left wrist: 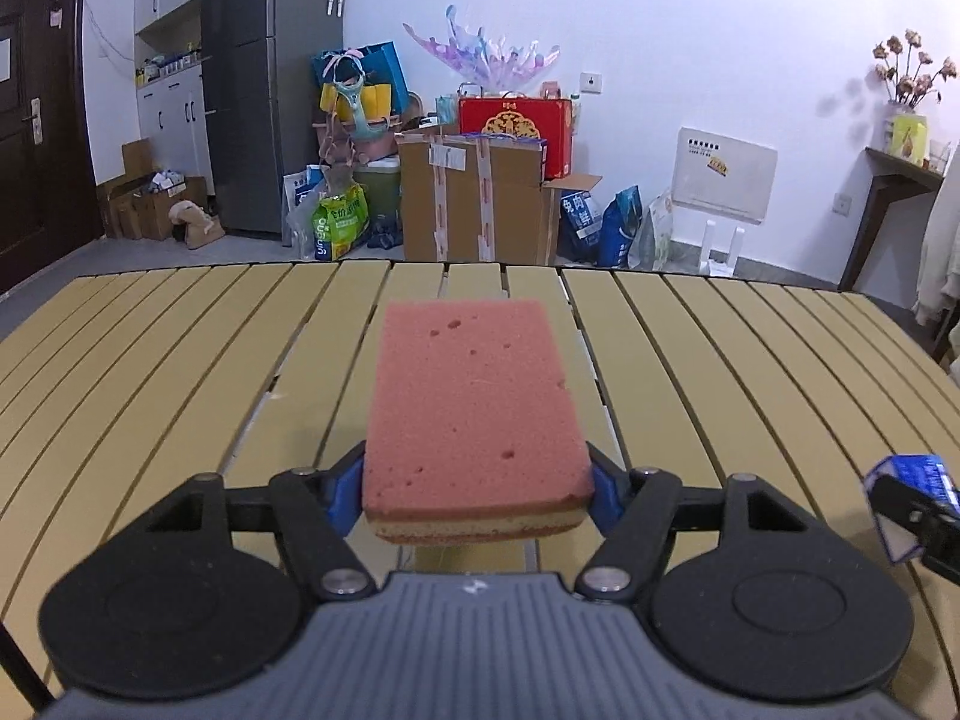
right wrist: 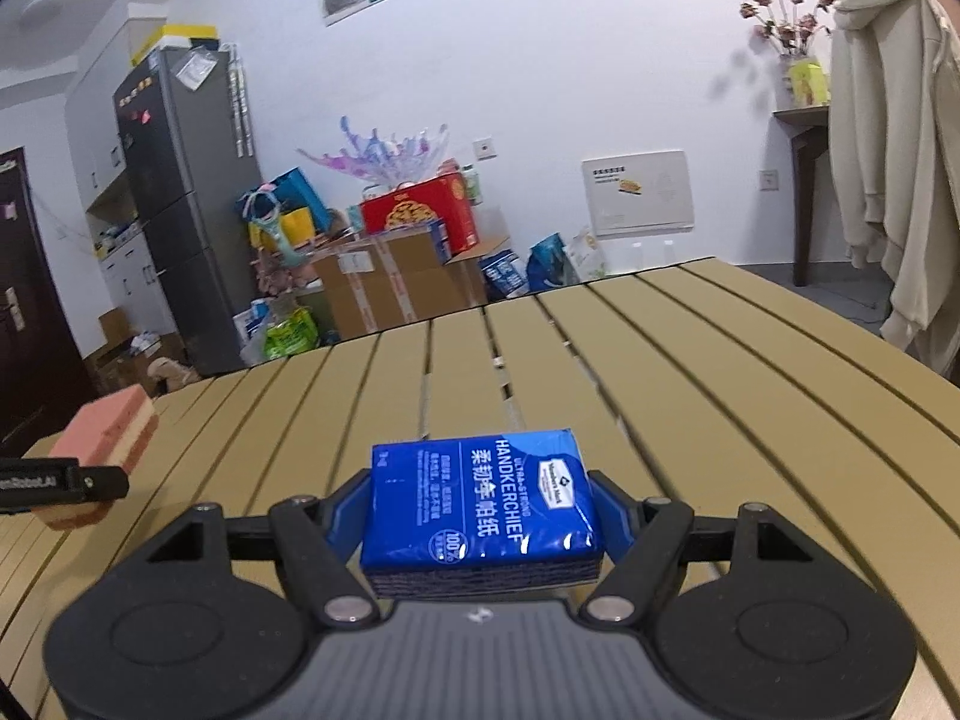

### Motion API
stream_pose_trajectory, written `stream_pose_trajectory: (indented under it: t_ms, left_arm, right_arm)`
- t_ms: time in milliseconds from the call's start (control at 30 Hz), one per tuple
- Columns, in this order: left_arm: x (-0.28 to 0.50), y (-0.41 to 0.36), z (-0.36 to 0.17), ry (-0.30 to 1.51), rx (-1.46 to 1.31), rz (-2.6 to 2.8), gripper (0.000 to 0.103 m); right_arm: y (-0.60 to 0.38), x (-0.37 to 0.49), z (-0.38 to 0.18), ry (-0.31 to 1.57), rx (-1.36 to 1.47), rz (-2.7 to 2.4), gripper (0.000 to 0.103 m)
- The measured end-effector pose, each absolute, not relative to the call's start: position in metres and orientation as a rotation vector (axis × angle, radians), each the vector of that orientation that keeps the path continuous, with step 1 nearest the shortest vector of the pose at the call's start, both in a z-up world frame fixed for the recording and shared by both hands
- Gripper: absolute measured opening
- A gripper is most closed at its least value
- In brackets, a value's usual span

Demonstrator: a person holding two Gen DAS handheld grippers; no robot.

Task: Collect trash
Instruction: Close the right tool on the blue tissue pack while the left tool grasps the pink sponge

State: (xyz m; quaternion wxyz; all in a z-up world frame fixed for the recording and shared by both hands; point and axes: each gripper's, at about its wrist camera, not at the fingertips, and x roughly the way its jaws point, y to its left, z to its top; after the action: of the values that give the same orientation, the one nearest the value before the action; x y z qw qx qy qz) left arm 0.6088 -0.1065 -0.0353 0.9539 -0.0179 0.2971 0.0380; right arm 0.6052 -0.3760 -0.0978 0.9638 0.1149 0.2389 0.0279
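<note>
Cluttered room behind: grey fridge (left wrist: 246,90), stacked cardboard boxes (left wrist: 480,204), red gift box (left wrist: 513,123), bags along a white wall, coat (right wrist: 888,150) hanging at far right. Slatted tan bench (left wrist: 750,372) in front, bare of loose items as far as either view shows.

Left tool (left wrist: 477,492): jaws about half open, blue pads pressed on both sides of a pink sponge (left wrist: 474,408). Sponge level, sticking forward over the bench, tan layer on its underside. Looks lifted clear of the slats, though the gap beneath cannot be confirmed.

Right tool (right wrist: 480,516): jaws about half open, clamped on a blue tissue pack (right wrist: 480,498), printed face up. Pack held at its near end, apparently off the surface.

Each tool visible at the edge of the other's view; the two side by side, apart, not touching.

Step in hand, by judgement: pick-up done for both items, carrying phase. No bin, bag or basket for trash in either view, so drop-off place unknown.

Next move calls for: locating the container, swinging both tools toward it without knocking them together, keeping grip steady. Sponge soft, likely to sag or twist if squeezed unevenly. Pack glossy, may slip if tilted nose-down. Release only once over the opening, one at a time if it is narrow.
</note>
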Motion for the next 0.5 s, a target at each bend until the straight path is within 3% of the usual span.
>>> stream_pose_trajectory:
  t_ms: [500]
  left_arm:
    - [0.482, -0.08, 0.004, 0.566, -0.037, 0.075, 0.07]
  right_arm:
    - [-0.333, 0.501, -0.024, 0.412, 0.123, 0.137, 0.073]
